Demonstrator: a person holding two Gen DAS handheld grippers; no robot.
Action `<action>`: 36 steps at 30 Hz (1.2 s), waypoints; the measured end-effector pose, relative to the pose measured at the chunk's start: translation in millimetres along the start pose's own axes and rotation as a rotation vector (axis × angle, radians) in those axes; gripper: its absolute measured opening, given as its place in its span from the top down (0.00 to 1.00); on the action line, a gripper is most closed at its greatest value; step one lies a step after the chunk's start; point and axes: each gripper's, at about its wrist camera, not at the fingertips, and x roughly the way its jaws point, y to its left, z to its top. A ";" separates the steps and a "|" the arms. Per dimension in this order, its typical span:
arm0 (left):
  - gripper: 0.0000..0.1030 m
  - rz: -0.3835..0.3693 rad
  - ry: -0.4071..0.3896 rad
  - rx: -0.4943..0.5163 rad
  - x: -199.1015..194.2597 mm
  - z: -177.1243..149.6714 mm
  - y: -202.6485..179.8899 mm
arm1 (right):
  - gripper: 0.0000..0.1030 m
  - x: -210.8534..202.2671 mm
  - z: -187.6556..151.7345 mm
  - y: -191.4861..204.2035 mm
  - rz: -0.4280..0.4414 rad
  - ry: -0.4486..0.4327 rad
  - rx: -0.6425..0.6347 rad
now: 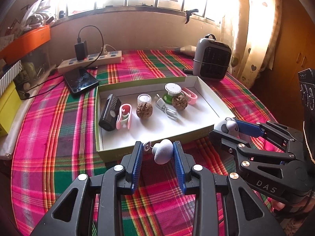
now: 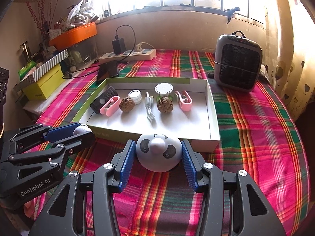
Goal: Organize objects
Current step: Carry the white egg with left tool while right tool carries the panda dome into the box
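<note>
My left gripper (image 1: 157,143) is shut on a small white mushroom-shaped piece (image 1: 163,153), held just before the near wall of a shallow white box (image 1: 149,80) with a green rim. My right gripper (image 2: 157,142) is shut on a white dome with a panda face (image 2: 158,152), at the box's near right corner (image 2: 214,118). In the box lie a black device (image 1: 109,113), two pink clips (image 1: 124,119), two walnuts (image 1: 144,112), small jars (image 1: 172,90) and a white cable (image 1: 167,110). Each gripper shows in the other's view, right gripper (image 1: 224,126) and left gripper (image 2: 85,130).
A grey fan heater (image 2: 238,64) stands beyond the box at the right. A power strip (image 1: 92,61) with a charger and a dark phone (image 1: 80,80) lie at the back left. Yellow box (image 2: 45,86) and clutter line the left edge. Plaid cloth covers the table.
</note>
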 end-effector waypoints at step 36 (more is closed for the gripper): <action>0.72 0.012 0.030 -0.014 52.2 42.1 12.6 | 0.53 38.9 37.0 -24.0 -0.013 0.016 0.006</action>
